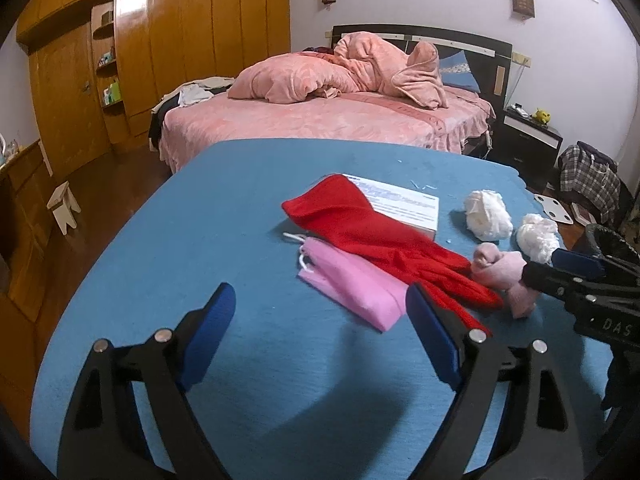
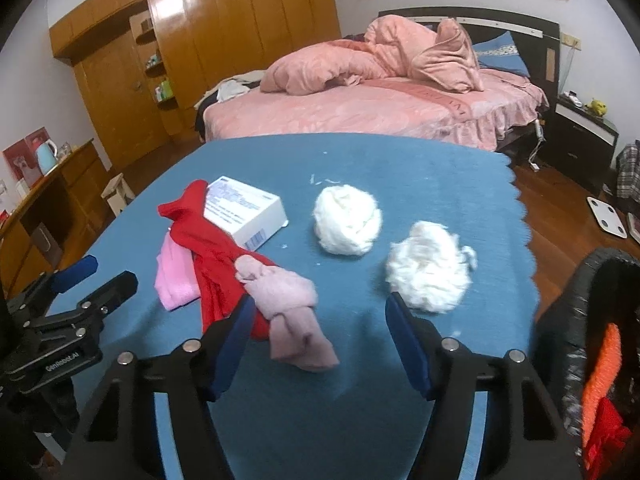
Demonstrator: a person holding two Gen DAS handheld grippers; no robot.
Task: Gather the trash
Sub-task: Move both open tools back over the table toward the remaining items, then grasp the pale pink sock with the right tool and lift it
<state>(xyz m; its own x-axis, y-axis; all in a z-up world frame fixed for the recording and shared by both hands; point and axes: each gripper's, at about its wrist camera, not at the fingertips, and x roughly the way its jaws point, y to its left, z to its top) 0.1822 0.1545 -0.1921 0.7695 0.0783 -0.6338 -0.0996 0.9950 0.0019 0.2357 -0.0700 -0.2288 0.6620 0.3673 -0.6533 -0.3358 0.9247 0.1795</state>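
Right wrist view: right tongs (image 2: 316, 344) gape around the pale pink sock (image 2: 288, 308); closing comes next. Left tongs (image 1: 320, 332) hang open, empty.

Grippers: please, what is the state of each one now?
Left gripper: open, holding nothing.
Right gripper: open, the pale pink sock between its fingers, not gripped.

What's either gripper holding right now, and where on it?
Nothing. Left gripper is open over the blue cloth; right gripper is open, with the pale pink sock lying loose between its fingers.
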